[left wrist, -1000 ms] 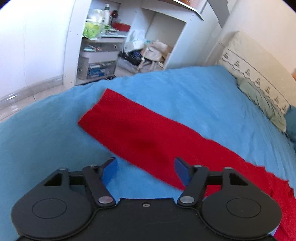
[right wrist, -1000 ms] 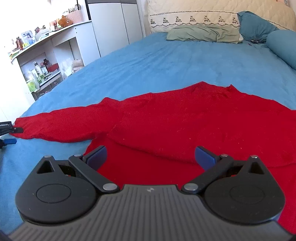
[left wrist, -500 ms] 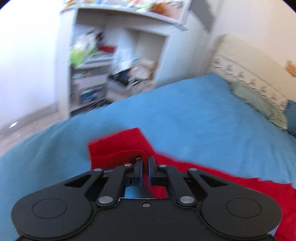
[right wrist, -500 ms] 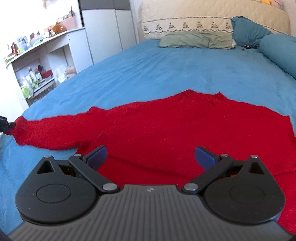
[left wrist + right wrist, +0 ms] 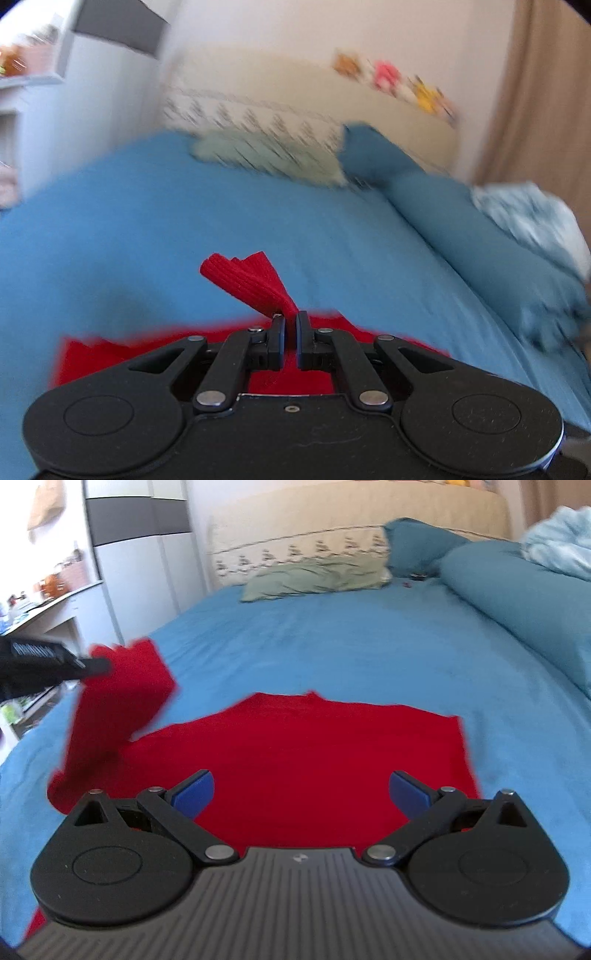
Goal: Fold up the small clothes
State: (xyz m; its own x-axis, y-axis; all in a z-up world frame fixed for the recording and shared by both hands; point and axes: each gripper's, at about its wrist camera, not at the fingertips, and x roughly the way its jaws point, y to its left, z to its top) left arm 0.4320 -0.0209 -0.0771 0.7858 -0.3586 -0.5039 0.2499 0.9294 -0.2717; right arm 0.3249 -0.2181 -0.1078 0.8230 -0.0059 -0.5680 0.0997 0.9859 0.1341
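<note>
A red sweater (image 5: 303, 753) lies flat on a blue bedspread (image 5: 351, 646), its body at the centre of the right wrist view. The left gripper (image 5: 290, 317), jaws pinched together on the ribbed sleeve cuff (image 5: 251, 278), holds the sleeve lifted at nine o'clock. The right gripper (image 5: 301, 790) hovers over the sweater, jaws spread wide and empty.

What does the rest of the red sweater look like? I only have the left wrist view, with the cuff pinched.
Observer: The sweater's body lies flat on the blue bedspread.
Operator: And the sleeve I'm holding?
Observer: The sleeve rises off the bed from the shoulder to the left hand-held gripper.
Operator: Is the other hand-held gripper helping?
Observer: No, the right hand-held gripper is open above the sweater's lower part, holding nothing.
</note>
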